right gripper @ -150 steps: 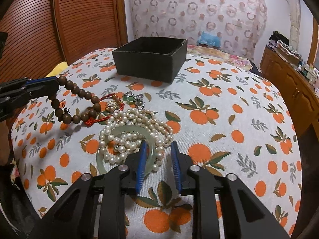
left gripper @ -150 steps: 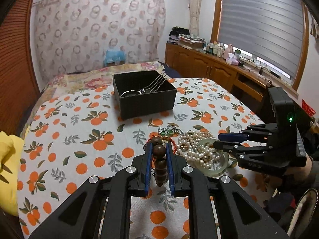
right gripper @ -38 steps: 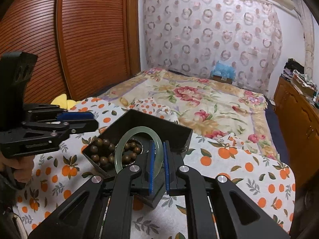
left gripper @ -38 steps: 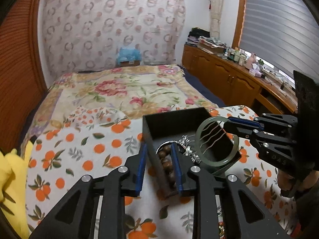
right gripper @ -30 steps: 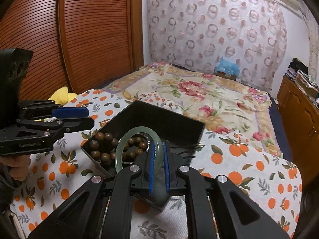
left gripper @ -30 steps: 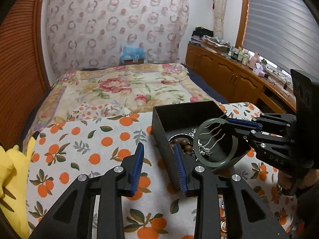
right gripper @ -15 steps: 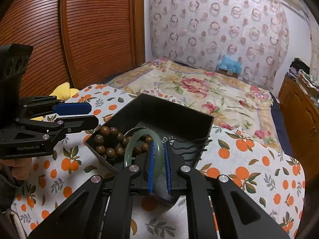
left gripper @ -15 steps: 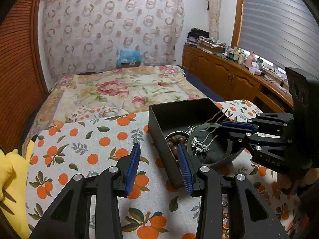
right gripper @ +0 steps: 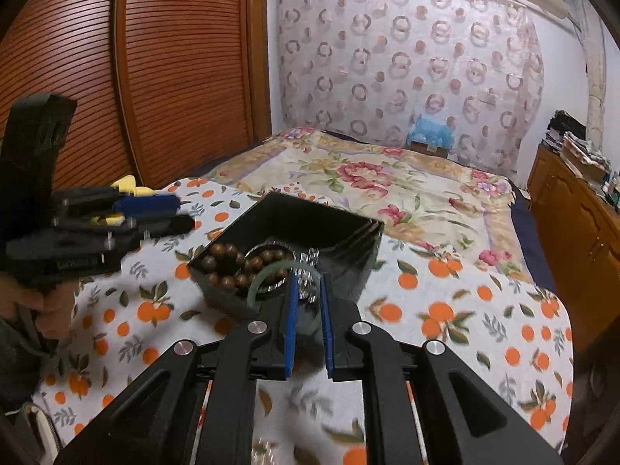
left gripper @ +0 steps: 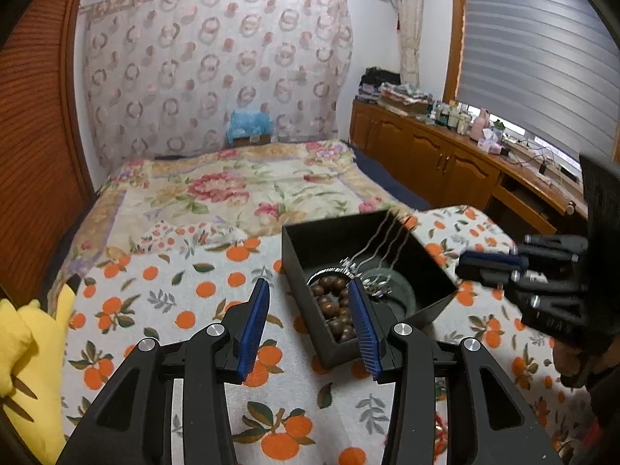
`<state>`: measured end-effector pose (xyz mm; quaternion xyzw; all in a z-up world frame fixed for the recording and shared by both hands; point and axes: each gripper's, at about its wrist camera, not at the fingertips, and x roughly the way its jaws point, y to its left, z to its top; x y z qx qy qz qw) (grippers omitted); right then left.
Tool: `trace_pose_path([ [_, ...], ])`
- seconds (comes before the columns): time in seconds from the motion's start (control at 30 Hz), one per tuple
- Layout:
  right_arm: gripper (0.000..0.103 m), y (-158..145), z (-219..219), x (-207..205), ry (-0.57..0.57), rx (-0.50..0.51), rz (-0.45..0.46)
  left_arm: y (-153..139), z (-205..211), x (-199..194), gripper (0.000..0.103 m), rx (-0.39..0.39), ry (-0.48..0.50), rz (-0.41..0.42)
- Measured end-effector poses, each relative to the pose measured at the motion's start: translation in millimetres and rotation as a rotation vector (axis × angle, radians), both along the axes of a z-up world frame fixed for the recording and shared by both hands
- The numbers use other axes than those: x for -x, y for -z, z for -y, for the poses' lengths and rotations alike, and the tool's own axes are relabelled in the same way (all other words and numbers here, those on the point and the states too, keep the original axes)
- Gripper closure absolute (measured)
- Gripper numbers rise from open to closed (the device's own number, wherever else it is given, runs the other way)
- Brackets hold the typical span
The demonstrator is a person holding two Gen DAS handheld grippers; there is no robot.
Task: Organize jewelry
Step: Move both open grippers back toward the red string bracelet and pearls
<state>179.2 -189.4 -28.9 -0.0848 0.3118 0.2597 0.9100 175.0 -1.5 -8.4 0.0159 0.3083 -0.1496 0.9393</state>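
On the orange-print cloth (left gripper: 162, 294) that covers the desk, a black box (left gripper: 337, 348) sits near the far edge, with the bed (left gripper: 232, 190) beyond it. Inside the box lie brown wooden beads (left gripper: 335, 312), silver chains (left gripper: 381, 250) draped up its far wall, and a pale green bangle (right gripper: 267, 275).

From the left wrist view, the left gripper (left gripper: 312, 319) has its jaws spread wide and empty; the box's near corner and the beads sit just ahead of its right finger. The right gripper (left gripper: 488, 267), blurred, hovers beside the box's right wall.

From the right wrist view, the right gripper (right gripper: 308, 319) has its jaws parted a little, gripping nothing. The bangle lies in the box with its near arc just ahead of and slightly left of the fingertips, resting over the beads (right gripper: 228, 259); whether it touches the fingers cannot be told. The left gripper (right gripper: 155, 213) is to the left, above the cloth (right gripper: 484, 317).
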Motion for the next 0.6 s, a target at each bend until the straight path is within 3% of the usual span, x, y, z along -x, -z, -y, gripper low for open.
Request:
trace_pose_path([
  [0.23,0.083,24.8,17.6,36.7,0.008,0.058,-0.054,-5.9,4.9,31.3,0.062,0.004,0.038,-0.004],
  [0.6,0.083,56.8,36.6,66.4,0.024,0.092,-0.137,47.7,24.0,63.0,0.062,-0.024,0.091,-0.148],
])
